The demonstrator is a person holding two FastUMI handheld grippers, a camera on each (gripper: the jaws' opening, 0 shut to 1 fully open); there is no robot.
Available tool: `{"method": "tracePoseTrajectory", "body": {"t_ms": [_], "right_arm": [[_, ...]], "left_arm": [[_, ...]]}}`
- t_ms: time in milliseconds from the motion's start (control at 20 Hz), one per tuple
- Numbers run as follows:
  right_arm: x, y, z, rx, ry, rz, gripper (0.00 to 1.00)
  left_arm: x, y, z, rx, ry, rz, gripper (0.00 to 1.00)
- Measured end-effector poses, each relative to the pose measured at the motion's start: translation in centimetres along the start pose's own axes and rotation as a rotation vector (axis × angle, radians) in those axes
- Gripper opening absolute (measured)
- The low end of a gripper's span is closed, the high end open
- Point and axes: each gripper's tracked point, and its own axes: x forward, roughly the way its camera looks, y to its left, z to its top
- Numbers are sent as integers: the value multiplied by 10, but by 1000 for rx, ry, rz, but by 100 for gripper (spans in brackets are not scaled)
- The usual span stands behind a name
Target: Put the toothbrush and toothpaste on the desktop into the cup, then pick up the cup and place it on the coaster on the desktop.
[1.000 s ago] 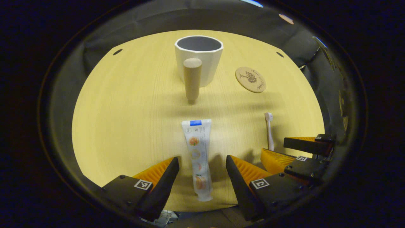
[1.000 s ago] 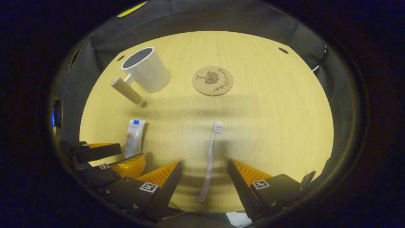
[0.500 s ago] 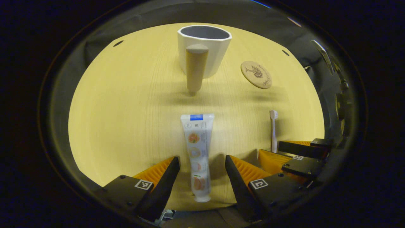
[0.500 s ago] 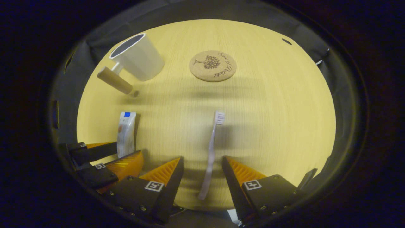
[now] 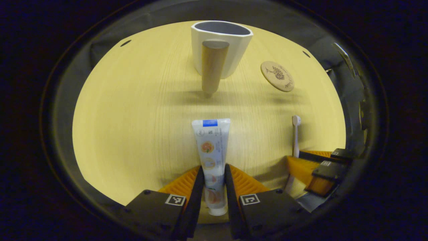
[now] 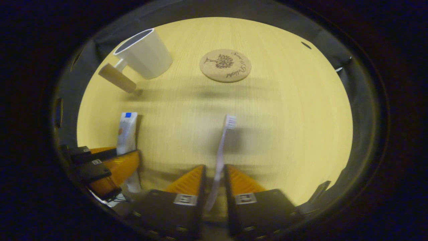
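Toothpaste (image 5: 212, 157) lies flat on your worktop (image 5: 133, 117) in the left gripper view, cap end toward you, and your left tool (image 5: 214, 182) has both fingers pressed against its lower sides. Straight ahead the white cup (image 5: 221, 47) stands upright, its wooden handle (image 5: 213, 68) pointing at you. The cork coaster (image 5: 277, 76) lies to the right of the cup, apart from it. Off to the right you can see the toothbrush (image 5: 295, 135) with your other tool around its handle.

In the right gripper view, your right tool (image 6: 214, 180) is closed on the toothbrush (image 6: 222, 150) low on its handle, bristle head pointing away over the worktop (image 6: 284, 117). The coaster (image 6: 225, 65) lies beyond it, bare. The cup (image 6: 145, 53) stands at upper left. At the left edge, the toothpaste (image 6: 126, 132) sits in your left tool (image 6: 110, 160).
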Motion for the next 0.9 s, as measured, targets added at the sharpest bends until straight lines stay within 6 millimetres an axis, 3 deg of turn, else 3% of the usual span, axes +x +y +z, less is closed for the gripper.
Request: {"method": "tracePoseTrajectory", "body": {"t_ms": [50, 150, 250, 300, 450, 500, 600, 900], "right_arm": [[-4, -1, 0, -6, -2, 4, 13], [-3, -1, 0, -5, -5, 12, 12], [0, -2, 3, 6, -24, 13, 13], [-4, -1, 1, -2, -15, 20, 8], [-4, -2, 0, -11, -38, 31, 9], [-4, -3, 0, -22, -43, 32, 9], [-1, -2, 0, -12, -59, 32, 4], [-13, 5, 4, -3, -131, 87, 4]], "left_arm": [[-2, 1, 0, -1, -4, 4, 45], [-2, -1, 2, 3, -7, 8, 39], [-3, 0, 0, 9, -10, 13, 40], [-1, -1, 1, 12, -8, 11, 34], [-2, 0, 1, 11, -18, 7, 34], [-1, -1, 1, 20, -15, 3, 30], [-2, -2, 2, 35, -29, -6, 29], [-9, 0, 6, 18, -103, -20, 29]]}}
